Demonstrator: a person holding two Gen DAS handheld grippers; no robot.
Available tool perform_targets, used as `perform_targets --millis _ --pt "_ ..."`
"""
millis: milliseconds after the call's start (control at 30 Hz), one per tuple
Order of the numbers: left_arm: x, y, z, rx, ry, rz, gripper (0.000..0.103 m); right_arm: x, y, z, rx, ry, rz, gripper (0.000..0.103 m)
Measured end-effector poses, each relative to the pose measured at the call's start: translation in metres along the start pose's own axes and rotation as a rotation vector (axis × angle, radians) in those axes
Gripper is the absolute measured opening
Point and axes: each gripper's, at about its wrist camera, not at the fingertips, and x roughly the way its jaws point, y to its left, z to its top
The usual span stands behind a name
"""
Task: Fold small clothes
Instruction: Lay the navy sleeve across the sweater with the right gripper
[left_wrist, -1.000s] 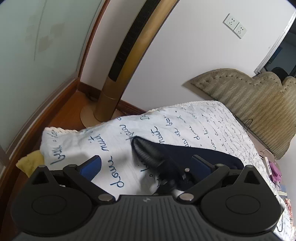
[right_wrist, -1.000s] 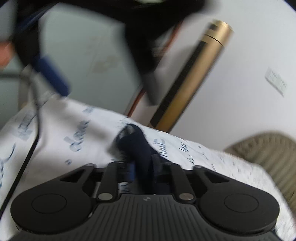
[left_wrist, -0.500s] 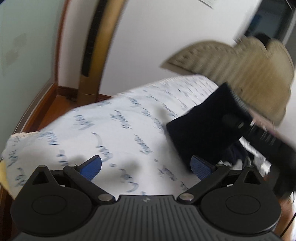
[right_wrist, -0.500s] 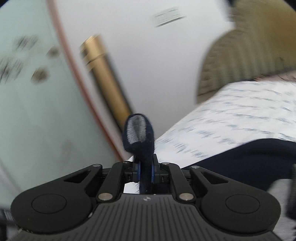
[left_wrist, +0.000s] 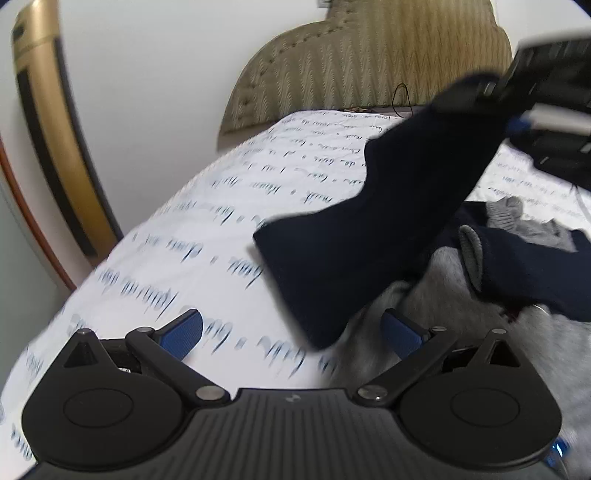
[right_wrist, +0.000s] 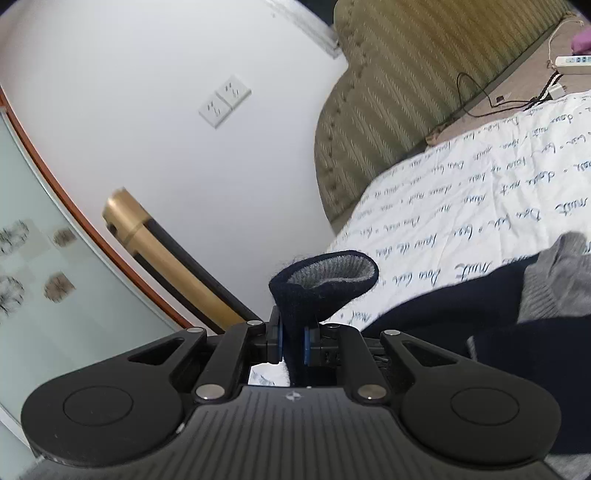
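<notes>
One navy sock (right_wrist: 325, 284) is hanging clamped in our right gripper (right_wrist: 293, 341); we're keeping it taut beside the pile (left_wrist: 480, 295), left gripper (left_wrist: 291, 332) spread empty.

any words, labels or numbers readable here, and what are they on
Bedsheet: blue cursive script printed all over it, upside down in this view and too loose to quote with certainty.
Same sheet in the left wrist view: motion-blurred, unreadable.
Remote control: buttons too small to read.
Wall sockets: no text visible.
Tongs bodies: one small emblem each, no letters.
</notes>
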Motion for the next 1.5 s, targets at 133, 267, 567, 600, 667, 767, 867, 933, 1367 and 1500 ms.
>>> perform_targets --millis 133,267,567,600,667,767,867,933,1367,1500 --pt "0.022 -0.020 0.018 -0.003 -0.056 0.093 0.103 -0.024 -0.012 0.015 -0.002 -0.041 -0.012 0.013" --pt "0.044 -0.028 0.034 -0.016 -0.051 0.104 0.103 -0.050 -0.026 0.027 0.011 -0.098 -0.035 0.013" --pt "0.063 -0.014 0.049 -0.123 -0.047 0.150 0.103 -0.111 -0.058 0.037 -0.065 -0.224 -0.228 0.013" --pt "0.065 -0.014 0.049 -0.128 -0.042 0.147 0.103 -0.116 -0.062 0.037 -0.082 -0.234 -0.260 0.013" --pt "0.068 -0.018 0.048 -0.127 -0.035 0.138 0.103 -0.124 -0.069 0.034 -0.103 -0.245 -0.305 0.013" --pt "0.069 -0.027 0.047 -0.105 -0.034 0.143 0.103 -0.135 -0.080 0.030 -0.125 -0.251 -0.356 0.013" --pt "0.063 -0.035 0.047 -0.098 -0.058 0.137 0.103 -0.146 -0.089 0.027 -0.151 -0.257 -0.393 0.013" --pt "0.058 -0.041 0.049 -0.087 -0.072 0.123 0.103 -0.154 -0.091 0.024 -0.182 -0.269 -0.427 0.013" --pt "0.063 -0.068 0.037 -0.021 -0.046 0.137 0.103 -0.204 -0.138 0.000 -0.192 -0.250 -0.571 0.013" --pt "0.065 -0.070 0.033 0.001 -0.040 0.165 0.103 -0.207 -0.163 -0.010 -0.086 -0.180 -0.554 0.013"
